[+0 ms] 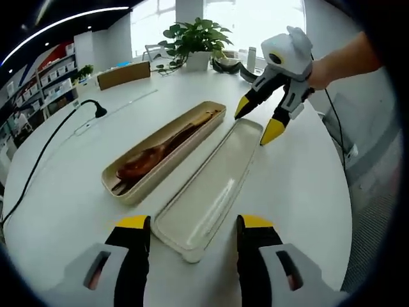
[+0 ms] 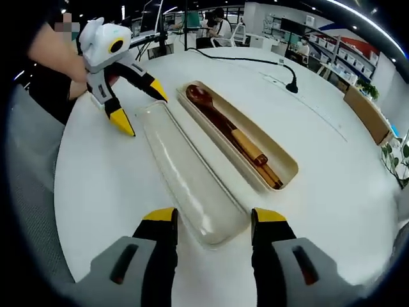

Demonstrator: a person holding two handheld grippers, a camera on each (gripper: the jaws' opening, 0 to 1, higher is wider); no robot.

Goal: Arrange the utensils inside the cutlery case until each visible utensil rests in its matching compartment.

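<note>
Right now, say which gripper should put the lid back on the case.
Either, marginally left. The lid lies loose beside the case, one end between each open gripper's jaws: left gripper, right gripper. The left end sits deeper.

A round white tabletop (image 1: 70,204) stands in a bright office. A potted plant (image 1: 197,38) sits at its far edge before large daylit windows (image 1: 255,19). Shelving (image 1: 54,80) with what may be storage bins lines one wall. A black cable (image 1: 45,150) trails across the tabletop.
</note>
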